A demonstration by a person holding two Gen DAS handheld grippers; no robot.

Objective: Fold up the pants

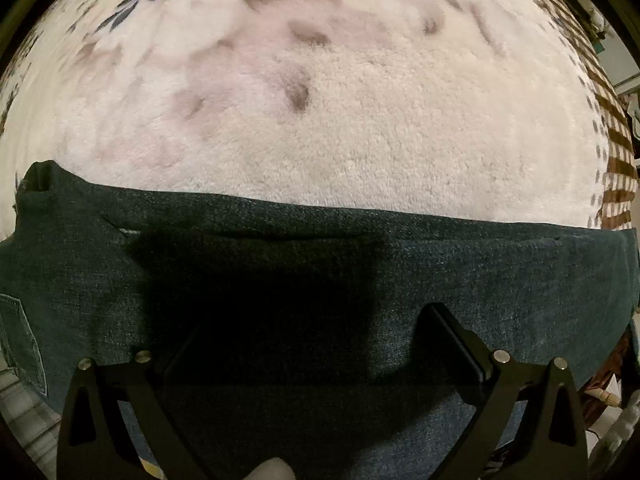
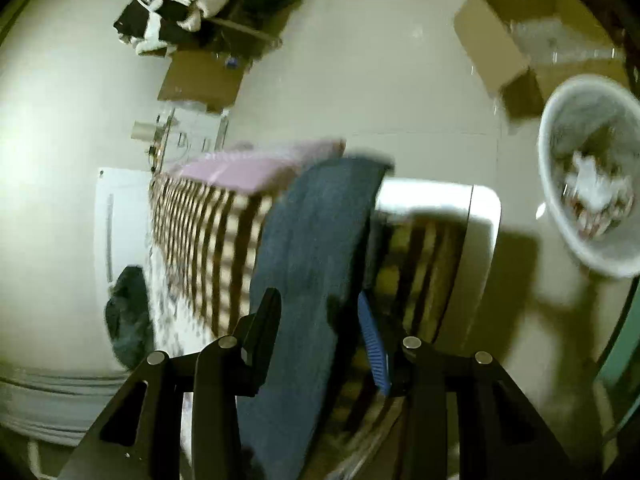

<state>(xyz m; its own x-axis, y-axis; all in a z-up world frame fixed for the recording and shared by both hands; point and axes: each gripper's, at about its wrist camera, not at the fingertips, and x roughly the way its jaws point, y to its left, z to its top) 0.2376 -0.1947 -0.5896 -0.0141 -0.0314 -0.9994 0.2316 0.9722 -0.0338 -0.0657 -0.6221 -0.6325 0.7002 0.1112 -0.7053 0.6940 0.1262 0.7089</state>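
Dark blue denim pants [image 1: 440, 264] lie flat across a fluffy white blanket [image 1: 360, 120], folded edge toward the far side, a back pocket at the left. My left gripper [image 1: 304, 328] hovers just above the denim, jaws wide open and empty, casting a dark shadow on it. In the blurred right wrist view, my right gripper [image 2: 316, 320] has its jaws apart around a hanging strip of the pants [image 2: 316, 240]. The strip passes between the black finger [image 2: 264, 320] and the blue-padded finger [image 2: 372, 344]; whether they press it I cannot tell.
A brown-and-white checked cover [image 2: 208, 248] drapes the bed side, with a pink pad [image 2: 240, 168] on top. On the floor are cardboard boxes [image 2: 492, 44], a white laundry basket [image 2: 592, 184], a clothes pile [image 2: 192, 4] and a dark bundle [image 2: 128, 312].
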